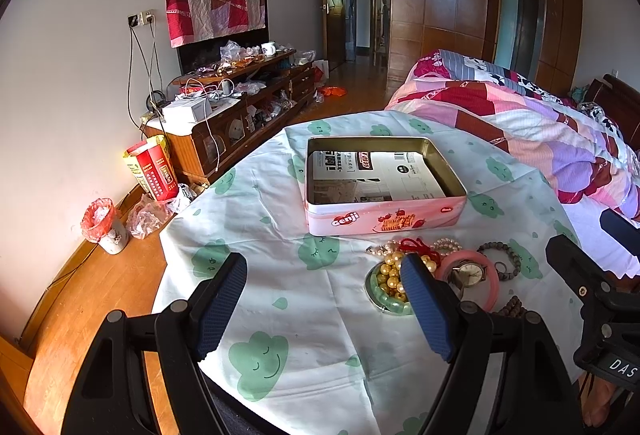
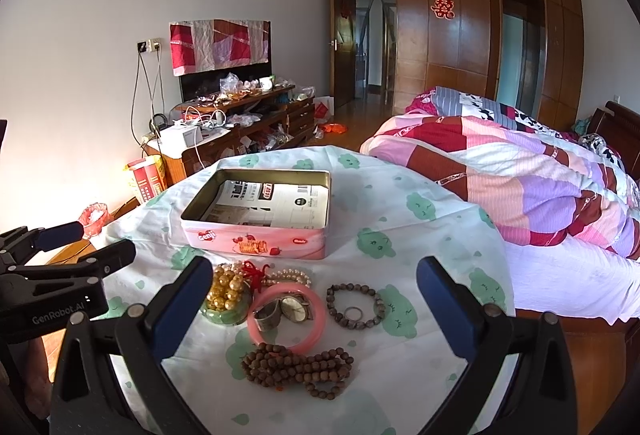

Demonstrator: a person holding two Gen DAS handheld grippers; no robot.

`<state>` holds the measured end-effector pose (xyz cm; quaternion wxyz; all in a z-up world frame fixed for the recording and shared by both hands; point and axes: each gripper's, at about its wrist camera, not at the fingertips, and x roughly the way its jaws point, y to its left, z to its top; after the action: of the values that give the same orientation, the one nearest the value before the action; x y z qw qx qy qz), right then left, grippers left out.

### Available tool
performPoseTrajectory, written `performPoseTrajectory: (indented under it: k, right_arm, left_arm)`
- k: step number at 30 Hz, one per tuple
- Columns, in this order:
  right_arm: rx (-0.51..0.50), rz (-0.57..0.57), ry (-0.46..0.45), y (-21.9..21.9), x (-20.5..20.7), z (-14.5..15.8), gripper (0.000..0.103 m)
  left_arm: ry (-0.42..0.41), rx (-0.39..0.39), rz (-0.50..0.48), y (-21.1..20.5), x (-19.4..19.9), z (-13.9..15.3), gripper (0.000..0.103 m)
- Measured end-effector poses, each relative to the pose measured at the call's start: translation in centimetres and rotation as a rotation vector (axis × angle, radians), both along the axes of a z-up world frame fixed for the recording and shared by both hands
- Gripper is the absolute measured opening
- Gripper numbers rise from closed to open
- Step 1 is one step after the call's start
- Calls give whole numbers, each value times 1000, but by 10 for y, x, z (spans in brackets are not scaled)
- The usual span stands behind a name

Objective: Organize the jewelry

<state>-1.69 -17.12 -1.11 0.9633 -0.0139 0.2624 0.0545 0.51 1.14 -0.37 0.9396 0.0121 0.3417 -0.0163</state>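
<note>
An open pink biscuit tin [image 1: 360, 219] [image 2: 224, 239], lined with printed paper, stands on the cloud-print cloth. In front of it lies a jewelry pile: yellow beads [image 2: 226, 289] on a green bangle [image 2: 224, 317], a red cord [image 2: 254, 273], pearls [image 2: 288, 277], a pink bangle [image 2: 319, 309] around a watch [image 2: 294, 309], a dark bead bracelet [image 2: 356, 305] around a ring [image 2: 353, 313], and a brown bead string [image 2: 296, 367]. My right gripper [image 2: 316, 307] hovers open over the pile. My left gripper [image 1: 324, 303] is open left of it, its right finger hiding part of the yellow beads [image 1: 390, 271].
The cloth-covered round table [image 2: 420, 255] drops off on all sides. A bed with a patchwork quilt [image 2: 520, 179] lies to the right. A cluttered TV cabinet [image 1: 240, 115], a red box [image 1: 154, 171] and a small bin [image 1: 104, 227] stand along the left wall.
</note>
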Motion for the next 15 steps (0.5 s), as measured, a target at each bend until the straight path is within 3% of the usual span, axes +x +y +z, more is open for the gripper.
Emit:
performPoseTrajectory:
  k: [15]
  right_arm:
    - [2,1,6,0,1,-4,103]
  left_arm:
    - [5,0,-1,0,-1,-3,79]
